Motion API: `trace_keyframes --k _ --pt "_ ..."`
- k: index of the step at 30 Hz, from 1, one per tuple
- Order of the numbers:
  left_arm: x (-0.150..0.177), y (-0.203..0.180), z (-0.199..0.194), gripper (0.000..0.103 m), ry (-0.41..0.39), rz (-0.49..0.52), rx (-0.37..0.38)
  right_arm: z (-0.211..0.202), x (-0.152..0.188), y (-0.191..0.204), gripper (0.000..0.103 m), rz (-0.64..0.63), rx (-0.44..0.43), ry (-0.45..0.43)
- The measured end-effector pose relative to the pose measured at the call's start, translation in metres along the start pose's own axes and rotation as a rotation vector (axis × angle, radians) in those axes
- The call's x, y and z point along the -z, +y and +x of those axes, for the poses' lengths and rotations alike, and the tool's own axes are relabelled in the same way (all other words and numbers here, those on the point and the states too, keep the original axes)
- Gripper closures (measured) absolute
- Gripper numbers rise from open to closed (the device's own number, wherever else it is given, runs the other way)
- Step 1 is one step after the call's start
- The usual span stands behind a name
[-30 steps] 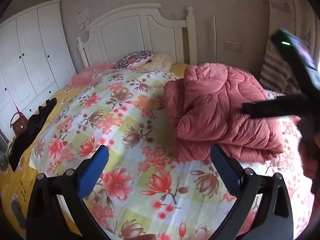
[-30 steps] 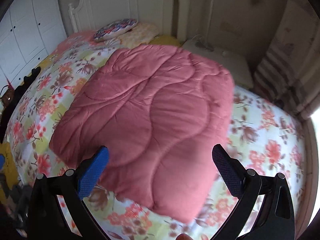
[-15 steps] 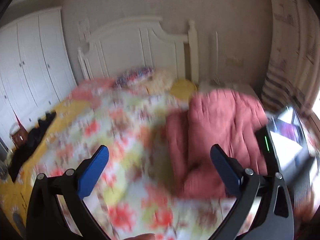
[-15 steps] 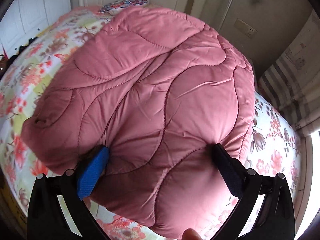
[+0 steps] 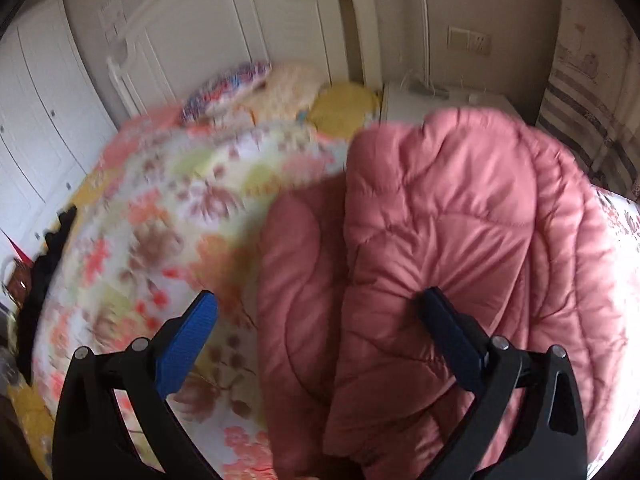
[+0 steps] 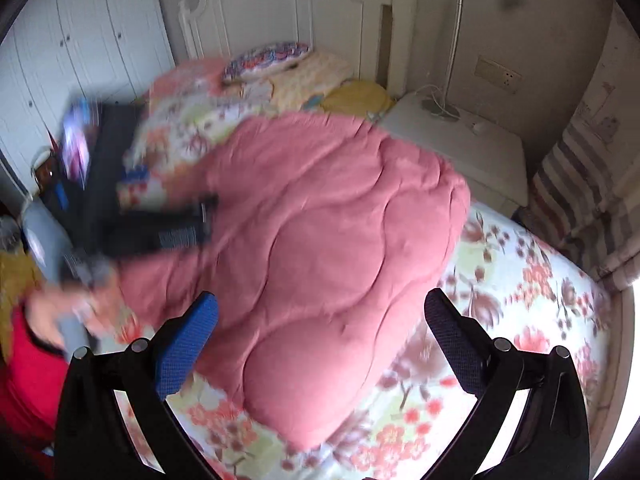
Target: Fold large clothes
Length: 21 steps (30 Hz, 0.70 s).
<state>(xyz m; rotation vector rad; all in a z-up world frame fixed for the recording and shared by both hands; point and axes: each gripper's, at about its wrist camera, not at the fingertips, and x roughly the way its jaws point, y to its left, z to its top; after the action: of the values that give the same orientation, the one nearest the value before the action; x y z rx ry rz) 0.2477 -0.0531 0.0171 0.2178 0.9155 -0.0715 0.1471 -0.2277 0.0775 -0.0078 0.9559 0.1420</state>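
The left claw (image 5: pixel 316 320) is wide open and holds nothing. The pink quilted coat (image 5: pixel 432 248) lies folded in a thick pile right in front of it. The claw's right finger (image 5: pixel 448 332) presses into the puffy pink cloth. Its left finger (image 5: pixel 188 340) is over the flowery bed cover (image 5: pixel 152 232), apart from the coat. Much of this view is blurry.

The right claw (image 6: pixel 320 320) is wide open too, with nothing in it. The pink quilted coat (image 6: pixel 320 240) sits just ahead of it and between its fingers, but the fingers do not touch it. The coat rests on the bed, on the flowery bed cover (image 6: pixel 520 300).

From the right claw, the left claw (image 6: pixel 160 224) shows far to the left as a dark, blurry shape, with its tip at the coat's edge. A hand (image 6: pixel 68 304) holds it.

Past the coat, far ahead of both claws, are a bright pillow (image 6: pixel 268 58) and a white headboard (image 6: pixel 288 12). A white nightstand (image 6: pixel 464 148) stands ahead to the right.
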Motion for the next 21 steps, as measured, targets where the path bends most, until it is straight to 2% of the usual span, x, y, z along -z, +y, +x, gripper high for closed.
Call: trace_keyframes --k 2,5,8,10,13,15,18,21 --pt "0.010 0.005 0.007 0.002 -0.009 -0.030 0.018 0.011 -0.020 -0.008 0.004 0.020 -0.020 0.007" --pt "0.020 0.008 0.012 0.002 -0.014 -0.049 0.014 0.042 -0.049 -0.013 0.004 0.054 -0.067 0.063" --pt "0.024 0.010 0.014 0.002 -0.016 -0.072 0.021 0.081 -0.074 -0.013 0.004 0.057 -0.047 0.118" --pt "0.027 0.014 0.017 0.002 -0.015 -0.095 0.033 0.116 -0.083 -0.016 0.004 0.091 -0.058 0.185" --pt "0.028 0.021 0.029 0.002 0.011 -0.132 0.008 0.171 -0.075 -0.008 0.004 0.090 -0.015 0.276" --pt "0.031 0.030 0.036 0.002 0.032 -0.165 0.061 0.177 -0.076 0.001 0.004 0.066 0.016 0.295" --pt "0.029 0.032 0.033 0.002 0.028 -0.158 0.066 0.162 -0.089 0.003 0.004 0.063 0.015 0.316" --pt "0.028 0.029 0.031 0.002 0.019 -0.139 0.045 0.133 -0.104 0.005 0.004 0.085 -0.071 0.203"
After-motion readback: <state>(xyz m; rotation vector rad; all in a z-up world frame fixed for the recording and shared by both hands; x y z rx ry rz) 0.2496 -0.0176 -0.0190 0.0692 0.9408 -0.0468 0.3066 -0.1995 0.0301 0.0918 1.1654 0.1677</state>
